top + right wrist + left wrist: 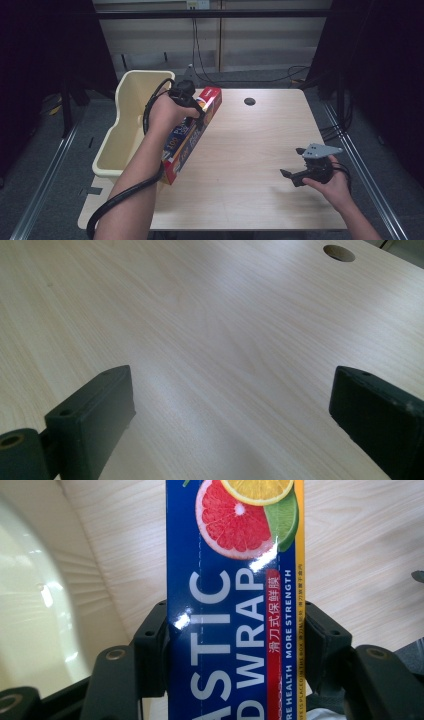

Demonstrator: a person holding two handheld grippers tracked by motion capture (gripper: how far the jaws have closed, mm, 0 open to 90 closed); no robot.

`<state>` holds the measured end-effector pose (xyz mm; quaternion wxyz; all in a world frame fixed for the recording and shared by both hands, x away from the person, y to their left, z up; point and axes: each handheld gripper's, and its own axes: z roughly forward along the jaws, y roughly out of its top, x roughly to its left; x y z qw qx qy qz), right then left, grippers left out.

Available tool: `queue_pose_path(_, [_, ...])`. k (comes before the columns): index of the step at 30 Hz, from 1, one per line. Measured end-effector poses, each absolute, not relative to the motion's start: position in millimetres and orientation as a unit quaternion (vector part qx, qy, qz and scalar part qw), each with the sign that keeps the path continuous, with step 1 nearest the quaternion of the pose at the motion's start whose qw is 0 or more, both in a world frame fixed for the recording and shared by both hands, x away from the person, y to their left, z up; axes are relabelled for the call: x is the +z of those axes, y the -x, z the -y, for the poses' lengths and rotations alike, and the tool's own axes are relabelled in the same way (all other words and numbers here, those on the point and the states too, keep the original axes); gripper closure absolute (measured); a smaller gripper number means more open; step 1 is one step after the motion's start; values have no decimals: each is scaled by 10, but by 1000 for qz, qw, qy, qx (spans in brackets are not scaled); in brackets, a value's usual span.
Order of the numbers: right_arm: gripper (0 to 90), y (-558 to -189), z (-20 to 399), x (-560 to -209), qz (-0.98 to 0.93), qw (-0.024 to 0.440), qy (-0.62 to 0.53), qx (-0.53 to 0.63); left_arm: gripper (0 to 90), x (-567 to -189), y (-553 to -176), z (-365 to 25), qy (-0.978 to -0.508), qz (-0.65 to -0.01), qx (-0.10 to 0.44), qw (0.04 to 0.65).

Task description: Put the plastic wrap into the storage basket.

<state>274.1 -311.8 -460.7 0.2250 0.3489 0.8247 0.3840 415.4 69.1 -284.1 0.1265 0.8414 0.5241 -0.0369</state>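
- Box (235,605) of plastic wrap sits clamped across its width between the left gripper (192,107) fingers (150,650), long axis running ahead of them, lower end by the desk (250,150) edge.
- Bin (131,117) lies just left of those fingers; judging by this, the box goes there.
- Keep the squeeze firm, since a long box may pivot.
- Right gripper (295,165) fingers (95,415) are spread wide, holding nothing, above bare desk.

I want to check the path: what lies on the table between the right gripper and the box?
Nothing: in the high view, bare table separates the right gripper from the box.
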Motion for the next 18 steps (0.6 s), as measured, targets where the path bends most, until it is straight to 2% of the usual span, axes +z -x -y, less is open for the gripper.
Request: queue_pose_path(18, [37, -2738, 3125, -4607, -823, 222, -351, 388, 410, -2531, -4161, -864, -828, -541, -30, 142])
